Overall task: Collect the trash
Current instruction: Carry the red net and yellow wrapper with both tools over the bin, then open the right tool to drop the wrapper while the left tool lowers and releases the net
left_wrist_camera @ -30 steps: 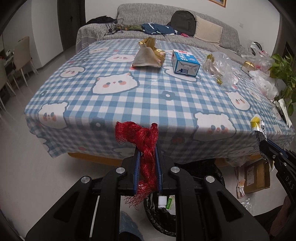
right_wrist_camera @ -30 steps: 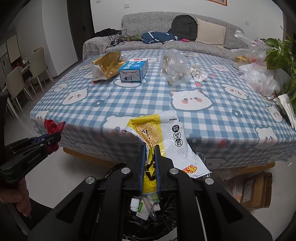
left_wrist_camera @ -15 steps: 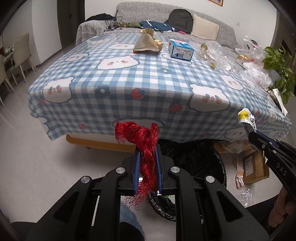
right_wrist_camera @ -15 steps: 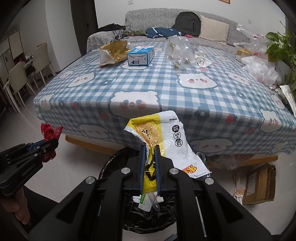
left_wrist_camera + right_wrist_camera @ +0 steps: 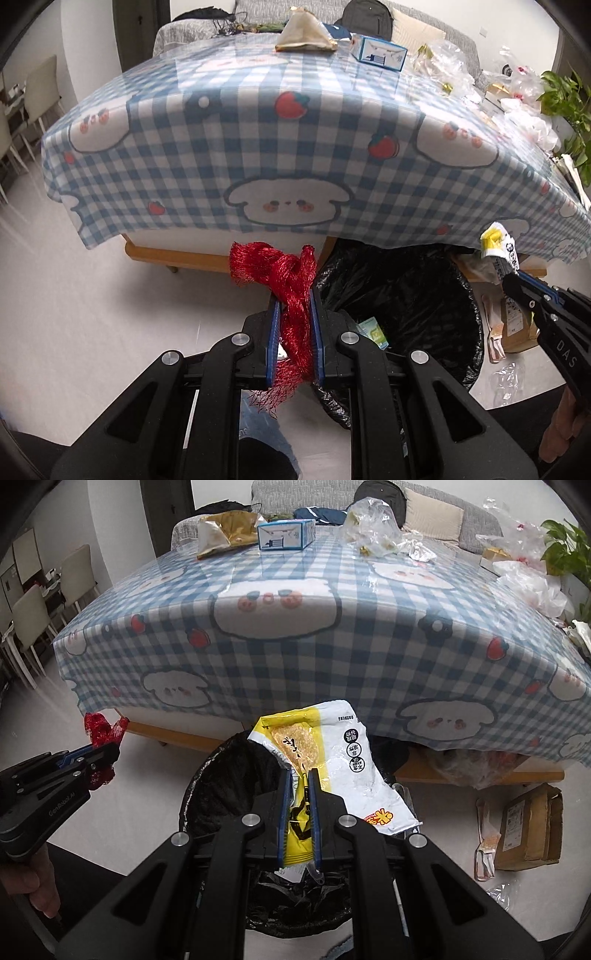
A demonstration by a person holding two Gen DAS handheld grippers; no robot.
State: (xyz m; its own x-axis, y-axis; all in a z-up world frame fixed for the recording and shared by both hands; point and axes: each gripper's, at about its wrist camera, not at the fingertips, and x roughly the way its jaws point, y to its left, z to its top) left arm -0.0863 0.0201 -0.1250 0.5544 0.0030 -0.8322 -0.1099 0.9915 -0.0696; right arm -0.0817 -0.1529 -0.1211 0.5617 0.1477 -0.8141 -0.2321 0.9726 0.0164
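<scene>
The red mesh netting is pinched in the left tongs, hanging just left of the black-lined trash bin; the yellow-white snack wrapper, clamped in the right tongs, hangs over the bin's mouth, probably nearer to dropping in. The worktop stands behind.
</scene>
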